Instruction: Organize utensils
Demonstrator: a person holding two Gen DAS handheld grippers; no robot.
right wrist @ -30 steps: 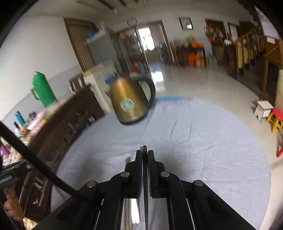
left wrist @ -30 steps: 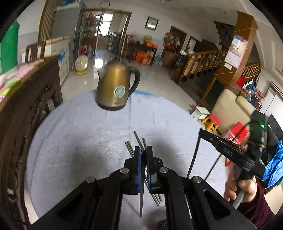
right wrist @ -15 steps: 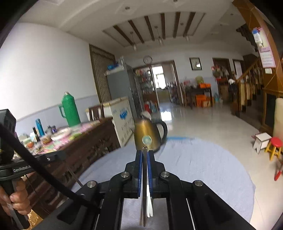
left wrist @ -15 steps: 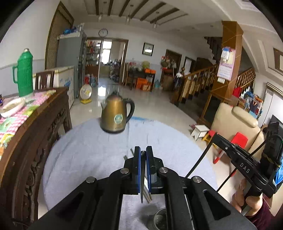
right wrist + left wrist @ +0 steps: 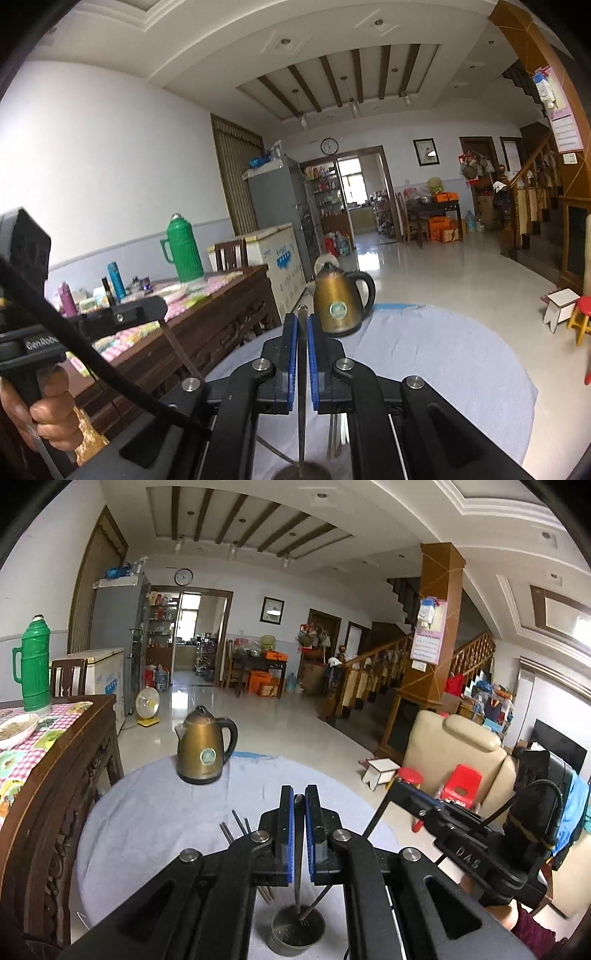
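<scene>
Utensils held upright over the metal cup

Table (image 5: 147, 834) first: it is round, covered with a pale blue cloth, and a brass kettle (image 5: 204, 746) stands at its far edge, well apart from the work. At the near edge, directly beneath both tools, a small metal cup (image 5: 297, 935) stands upright with its mouth open upward. Loose chopsticks (image 5: 236, 821) are seen lying on the cloth just left of the cup, mostly hidden by the left gripper (image 5: 299, 834); what else is in the cup cannot be told.

A fork (image 5: 300, 886) is clamped between the left jaws, its long axis near vertical, tines down and already within the cup's rim. A second thin utensil (image 5: 302, 387), its kind not clear, is clamped in the right gripper (image 5: 302, 356), likewise hanging almost straight down, its lower end at the rim. Both are judged equally near; a release from either should drop its piece inside.
</scene>
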